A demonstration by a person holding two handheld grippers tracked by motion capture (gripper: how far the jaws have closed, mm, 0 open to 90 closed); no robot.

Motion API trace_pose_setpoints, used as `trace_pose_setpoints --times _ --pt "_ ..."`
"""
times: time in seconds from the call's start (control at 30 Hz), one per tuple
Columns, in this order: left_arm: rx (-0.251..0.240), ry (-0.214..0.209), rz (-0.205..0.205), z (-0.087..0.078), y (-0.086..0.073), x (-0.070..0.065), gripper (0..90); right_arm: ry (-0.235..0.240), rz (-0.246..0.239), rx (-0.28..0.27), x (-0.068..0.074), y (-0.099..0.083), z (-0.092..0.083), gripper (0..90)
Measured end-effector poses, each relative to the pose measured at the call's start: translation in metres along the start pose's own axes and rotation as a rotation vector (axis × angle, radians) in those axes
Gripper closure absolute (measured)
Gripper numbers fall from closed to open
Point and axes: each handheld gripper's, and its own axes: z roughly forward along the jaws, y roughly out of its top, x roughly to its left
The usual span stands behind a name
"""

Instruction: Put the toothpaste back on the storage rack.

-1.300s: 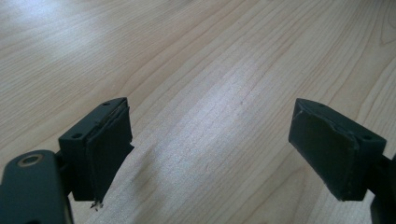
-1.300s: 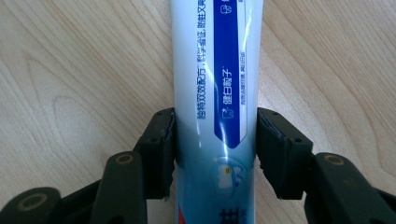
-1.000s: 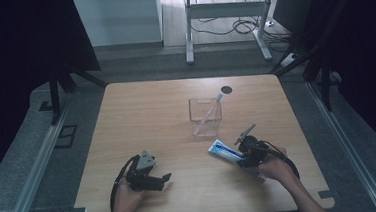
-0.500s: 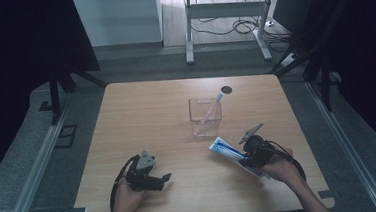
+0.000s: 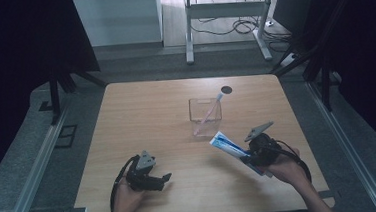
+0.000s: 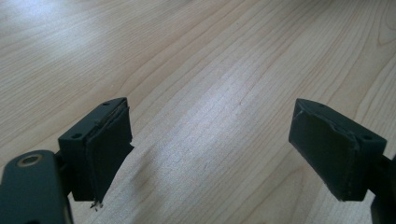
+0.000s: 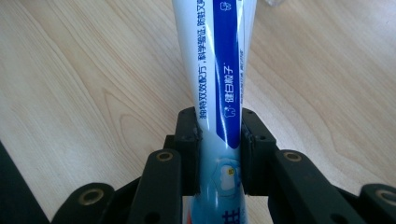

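A blue and white toothpaste tube point(image 5: 225, 144) hangs tilted above the table's right front part, its free end toward the cup. My right gripper point(image 5: 247, 158) is shut on it near one end. In the right gripper view the tube point(image 7: 219, 70) runs up between the two black jaws, and the right gripper point(image 7: 219, 140) presses on both its sides. A clear square cup point(image 5: 205, 116) stands mid-table with a pink toothbrush point(image 5: 210, 110) leaning in it. My left gripper point(image 5: 164, 182) rests at the front left, open, with only bare wood between the jaws of the left gripper point(image 6: 210, 149).
The light wooden table point(image 5: 141, 114) has a small black round hole point(image 5: 226, 90) near its far edge. Grey floor and metal rails run along both sides. A desk frame and cables stand beyond the far edge.
My right gripper has risen and shifted a little to the right, carrying the toothpaste tube up off the table. The left gripper has stayed where it was.
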Motion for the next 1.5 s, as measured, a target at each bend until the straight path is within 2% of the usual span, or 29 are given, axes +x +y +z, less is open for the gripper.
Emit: trace_pose_setpoints --times 0.4,0.5,0.7,1.07,1.2,1.5 --pt "-0.005 -0.001 -0.004 -0.001 0.0 0.0 13.5 0.0 -0.002 -0.1 0.003 0.011 -0.022 72.9" --pt "-0.006 -0.003 -0.019 0.0 0.0 0.0 13.4 0.001 0.0 -0.122 0.002 0.014 -0.026 72.9" --pt "-0.016 -0.001 -0.025 -0.001 0.0 0.002 13.3 -0.012 0.008 -0.168 -0.002 0.024 -0.03 73.0" --pt "-0.016 -0.004 -0.029 -0.002 -0.001 0.003 13.2 -0.045 0.022 -0.235 -0.007 0.045 -0.03 73.1" --pt "-0.021 -0.001 -0.035 -0.002 -0.001 0.003 13.2 -0.048 0.042 -0.261 -0.011 0.052 -0.026 73.1" --pt "-0.022 -0.001 -0.034 -0.003 -0.001 0.004 13.2 -0.052 0.042 -0.295 -0.015 0.064 -0.016 73.2"
